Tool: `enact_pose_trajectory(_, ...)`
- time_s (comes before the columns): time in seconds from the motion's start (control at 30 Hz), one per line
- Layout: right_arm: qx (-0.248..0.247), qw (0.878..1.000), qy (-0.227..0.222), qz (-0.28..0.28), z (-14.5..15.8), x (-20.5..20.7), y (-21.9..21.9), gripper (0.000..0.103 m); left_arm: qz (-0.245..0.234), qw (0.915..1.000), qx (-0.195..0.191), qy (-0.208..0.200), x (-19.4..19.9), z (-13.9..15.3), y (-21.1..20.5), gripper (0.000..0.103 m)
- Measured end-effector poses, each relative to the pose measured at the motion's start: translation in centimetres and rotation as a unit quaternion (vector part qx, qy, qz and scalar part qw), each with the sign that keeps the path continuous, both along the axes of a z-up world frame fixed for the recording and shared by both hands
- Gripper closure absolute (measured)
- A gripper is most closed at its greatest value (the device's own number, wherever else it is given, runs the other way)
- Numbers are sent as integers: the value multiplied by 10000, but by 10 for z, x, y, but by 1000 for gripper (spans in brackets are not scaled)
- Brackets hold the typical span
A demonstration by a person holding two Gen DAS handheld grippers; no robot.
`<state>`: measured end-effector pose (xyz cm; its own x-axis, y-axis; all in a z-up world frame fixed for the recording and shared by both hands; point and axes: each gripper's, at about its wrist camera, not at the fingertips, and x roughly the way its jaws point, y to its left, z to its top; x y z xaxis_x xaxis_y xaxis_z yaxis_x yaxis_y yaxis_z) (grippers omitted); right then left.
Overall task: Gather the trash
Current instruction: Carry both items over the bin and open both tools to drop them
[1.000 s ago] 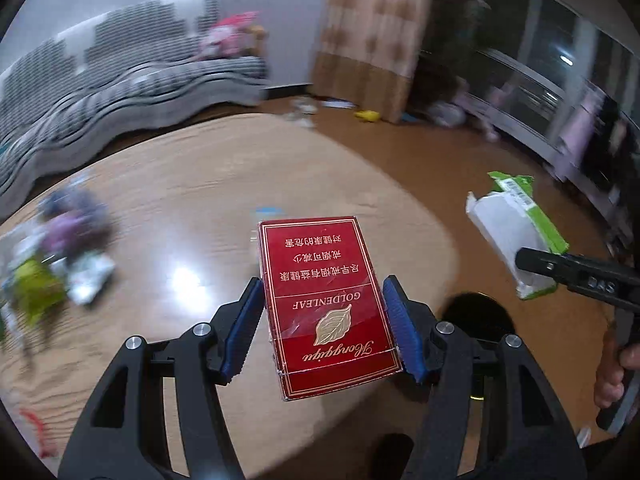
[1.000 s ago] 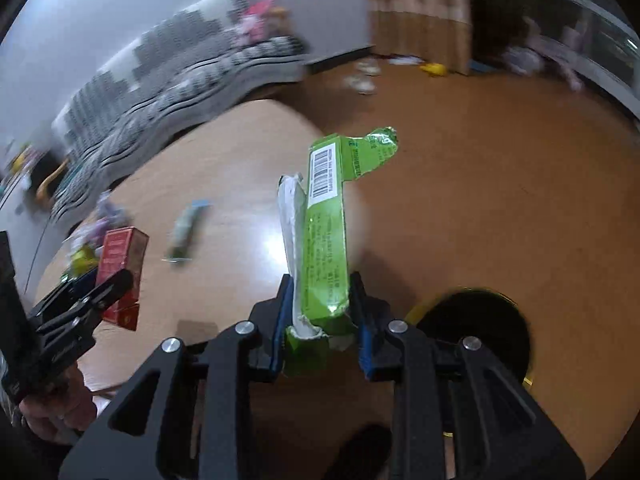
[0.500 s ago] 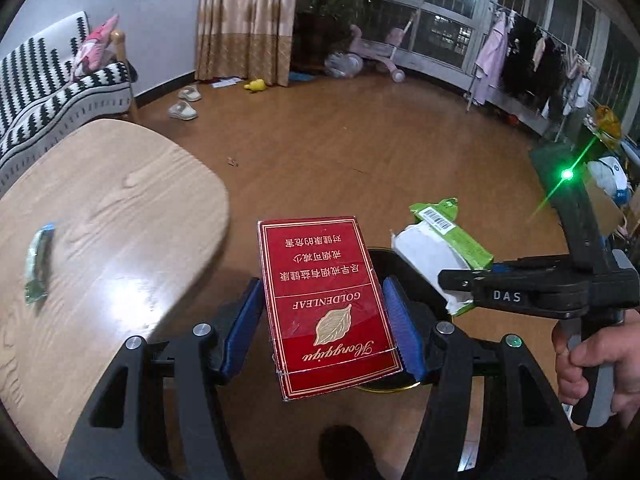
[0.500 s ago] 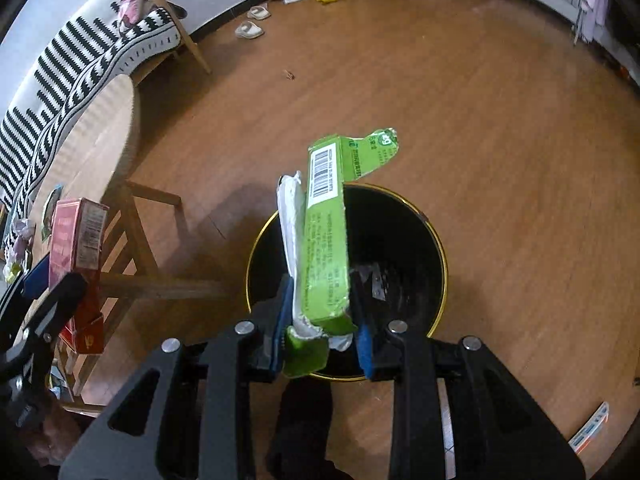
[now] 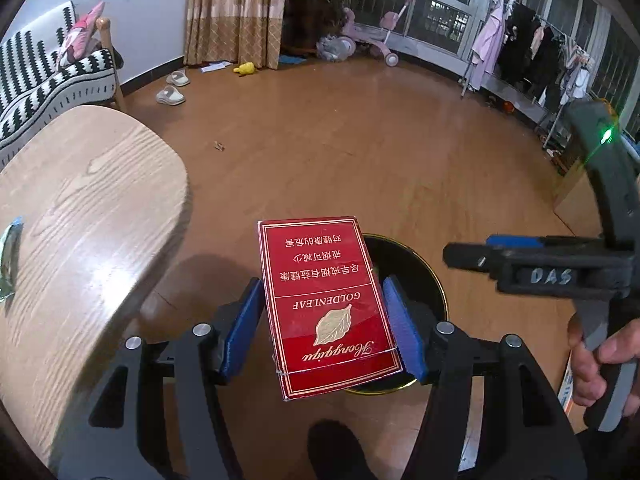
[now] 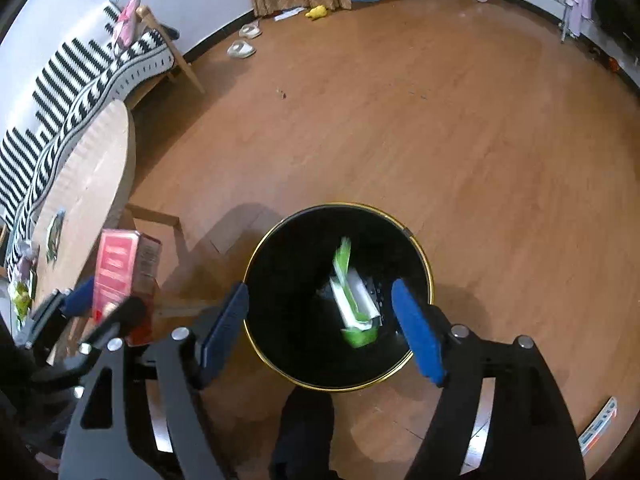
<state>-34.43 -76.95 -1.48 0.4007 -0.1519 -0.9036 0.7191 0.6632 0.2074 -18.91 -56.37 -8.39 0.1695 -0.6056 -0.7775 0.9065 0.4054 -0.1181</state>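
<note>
We hold the left gripper (image 5: 324, 316) with its jaws clamped on the red cigarette pack (image 5: 326, 304), which stands upright between the blue pads just above the near edge of the black bin (image 5: 424, 276), beside the wooden worktop (image 5: 80, 216). Our right gripper (image 6: 320, 320) hangs directly over the bin (image 6: 280, 356) with its jaws spread wide apart and nothing between them, while the green-and-white wrapper (image 6: 352, 296) shows blurred inside the bin's dark opening. On the worktop (image 6: 92, 176) a small wrapper (image 6: 55, 232) lies near the far edge, well apart from the bin.
</note>
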Motion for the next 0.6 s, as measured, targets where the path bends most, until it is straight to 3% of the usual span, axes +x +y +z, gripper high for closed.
enact_pose_trajectory(0.3, -239, 9978, -288, -539, 22, -26, -7, 24, -376, 9988, 81, 307, -9, -22, -38, 39)
enact_pose_trajectory(0.37, -249, 9971, -354, -623, 27, -29, -9, 22, -361, 9982, 36, 473, -5, -23, -41, 26)
enact_pose_trajectory(0.43, -318, 9964, -387, -677, 34, -28, -10, 22, -337, 9985, -3, 421, -7, -21, -39, 19)
enact_pose_trajectory(0.6, -445, 9958, -533, -590, 49, -12, -1, 21, -278, 9993, -115, 199, -7, -8, -24, 16)
